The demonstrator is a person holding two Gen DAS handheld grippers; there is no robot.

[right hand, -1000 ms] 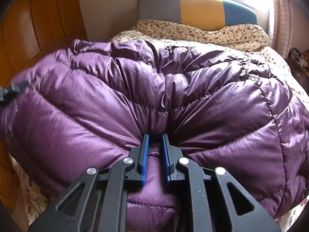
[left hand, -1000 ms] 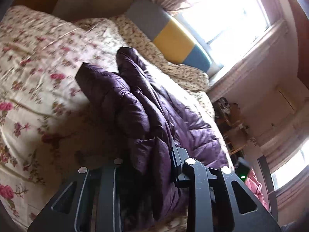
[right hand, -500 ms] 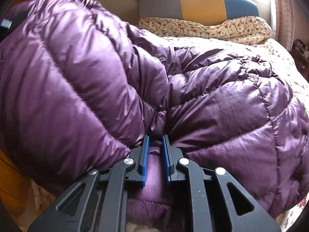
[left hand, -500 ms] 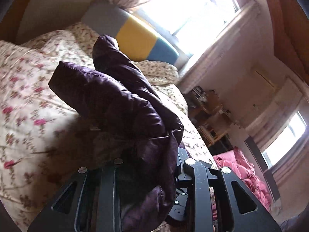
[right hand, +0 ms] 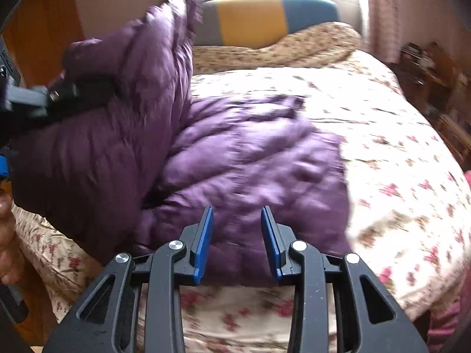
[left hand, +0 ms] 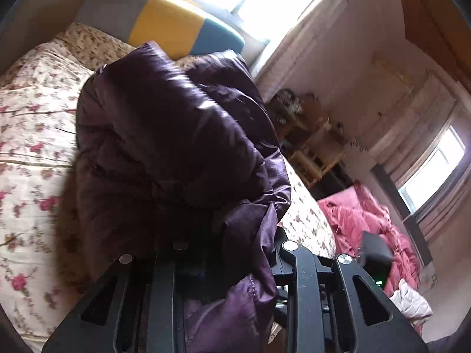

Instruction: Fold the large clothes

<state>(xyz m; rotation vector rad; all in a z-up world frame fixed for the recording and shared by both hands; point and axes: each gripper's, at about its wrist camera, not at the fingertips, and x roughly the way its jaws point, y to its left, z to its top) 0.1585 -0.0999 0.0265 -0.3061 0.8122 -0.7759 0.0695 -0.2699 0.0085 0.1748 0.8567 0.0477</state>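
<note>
Right wrist view: right gripper [right hand: 237, 235] jaws opening, nothing between them. Left gripper [left hand: 232, 253] clamps the jacket [right hand: 235, 158], half lifted off the bed [right hand: 397, 153]. Puffy, light, slick; grab at hems.

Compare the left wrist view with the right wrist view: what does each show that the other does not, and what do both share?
Only the left wrist view shows the pink bedding beyond the bed and the side window. Only the right wrist view shows the right gripper, its jaws opening with nothing between them, and the left gripper clamped on the jacket's raised part. Both show the purple jacket, the floral bedspread and the striped headboard.
</note>
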